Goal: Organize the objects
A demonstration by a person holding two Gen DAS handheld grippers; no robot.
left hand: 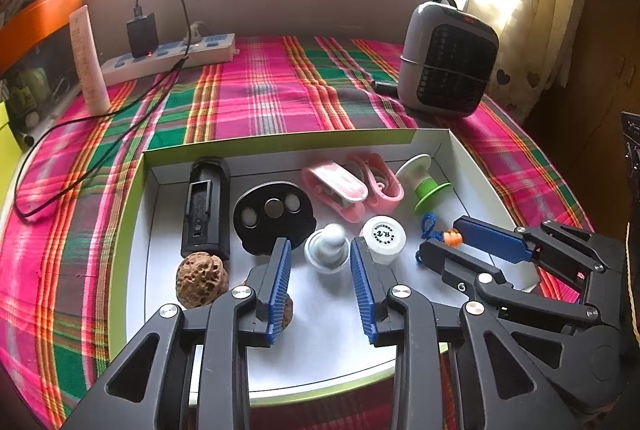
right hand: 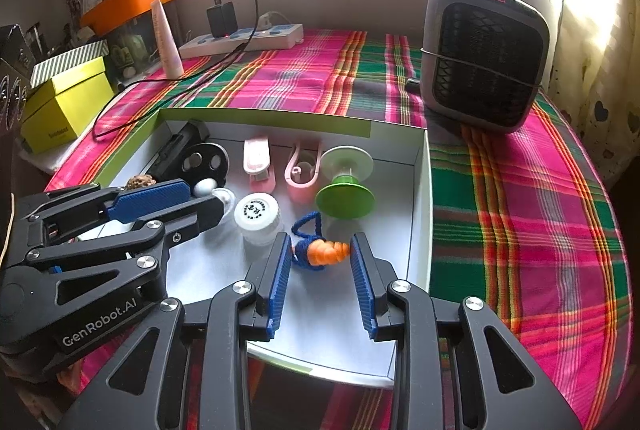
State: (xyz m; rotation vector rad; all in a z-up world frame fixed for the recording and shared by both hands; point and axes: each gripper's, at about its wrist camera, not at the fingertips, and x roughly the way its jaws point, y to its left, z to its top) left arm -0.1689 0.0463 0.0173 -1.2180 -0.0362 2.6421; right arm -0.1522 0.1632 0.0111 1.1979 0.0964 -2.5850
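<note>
Plaid cloth point(left hand: 280, 86) covers the table; grey heater point(right hand: 486, 56) at far right, power strip point(left hand: 172, 56) w/ black charger plugged in along the back wall. Shallow white tray w/ green rim point(left hand: 280, 144) sits near front edge, holds all task items. In tray, far left: black rectangular device point(left hand: 206, 208), lying lengthwise; beside it black disc w/ three round inserts point(left hand: 274, 216). Far row: two pink clips point(right hand: 280, 170), then green/white spool point(right hand: 346, 182) tipped on its side. Mid tray: white bottle w/ printed cap point(right hand: 258, 216), white knob-shaped piece point(left hand: 328, 248) just left of it. Walnut point(left hand: 202, 280) near tray's front-left corner. Left gripper point(left hand: 320, 272) open, fingers either side of knob piece, not touching as far as visible. Right gripper point(right hand: 320, 270) open, straddling orange charm on blue cord point(right hand: 324, 252); pads close to it, contact can't be confirmed.
</note>
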